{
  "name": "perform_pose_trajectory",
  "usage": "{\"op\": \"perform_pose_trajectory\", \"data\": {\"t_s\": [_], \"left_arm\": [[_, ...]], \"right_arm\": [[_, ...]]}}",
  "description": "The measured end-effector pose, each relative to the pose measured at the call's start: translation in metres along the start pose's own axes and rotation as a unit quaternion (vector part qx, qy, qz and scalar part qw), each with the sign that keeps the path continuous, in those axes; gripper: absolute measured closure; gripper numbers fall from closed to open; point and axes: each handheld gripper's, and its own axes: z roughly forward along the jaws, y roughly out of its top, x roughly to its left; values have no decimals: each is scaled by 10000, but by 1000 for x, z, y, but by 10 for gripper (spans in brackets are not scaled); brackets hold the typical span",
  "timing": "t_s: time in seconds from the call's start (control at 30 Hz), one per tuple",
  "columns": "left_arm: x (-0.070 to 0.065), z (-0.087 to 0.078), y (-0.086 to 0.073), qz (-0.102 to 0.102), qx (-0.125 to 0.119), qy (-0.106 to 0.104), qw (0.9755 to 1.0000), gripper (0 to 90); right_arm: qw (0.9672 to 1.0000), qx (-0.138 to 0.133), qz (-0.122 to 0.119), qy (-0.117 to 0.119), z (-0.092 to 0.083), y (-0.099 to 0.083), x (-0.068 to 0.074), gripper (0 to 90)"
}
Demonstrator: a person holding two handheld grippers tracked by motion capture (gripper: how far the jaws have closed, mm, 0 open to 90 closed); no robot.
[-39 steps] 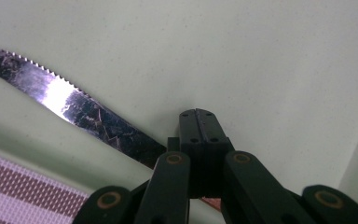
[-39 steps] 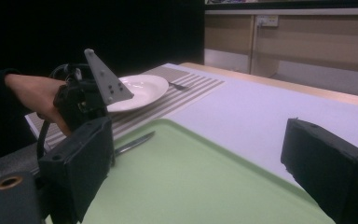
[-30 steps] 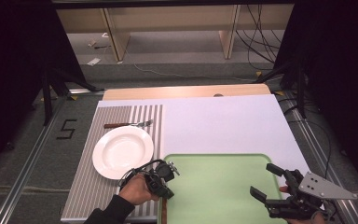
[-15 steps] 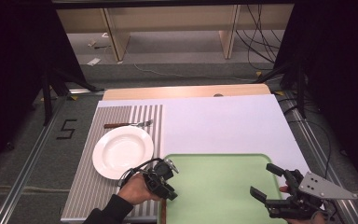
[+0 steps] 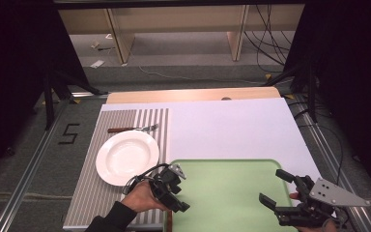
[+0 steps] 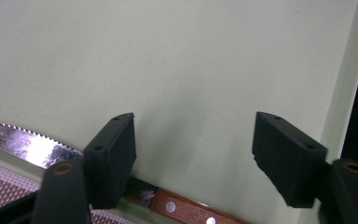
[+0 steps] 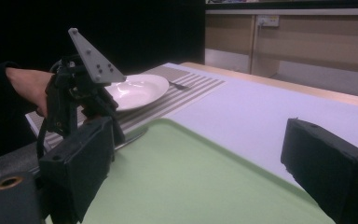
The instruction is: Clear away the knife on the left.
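Note:
A knife with a serrated blade and a wooden handle lies along the left rim of the green tray. My left gripper hovers right over it, open, with one jaw on each side of the spot where blade meets handle and nothing held. In the high view the left gripper sits at the tray's near left corner. My right gripper stands open above the tray's near right part, holding nothing; its jaws point across the tray towards the other hand.
A white plate rests on the striped placemat left of the tray, with a fork beyond it. White table cover stretches behind the tray. The floor drops away at both sides.
The left gripper has edged slightly down and towards the tray's near left corner. The right gripper has stayed put.

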Motion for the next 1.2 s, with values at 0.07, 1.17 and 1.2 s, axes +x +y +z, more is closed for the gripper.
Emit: {"op": "perform_pose_trajectory", "data": {"t_s": [0.07,1.17,1.2], "left_arm": [[0,-1,0,-3,-63,25,10000,247],[-14,-36,-13,198,-1934,480,9797,151],[-14,-37,-14,212,-1992,506,9784,151]], "right_arm": [[10000,-1,1,-3,0,0,0,105],[10000,23,6,1,0,0,0,105],[10000,24,6,2,0,0,0,105]]}}
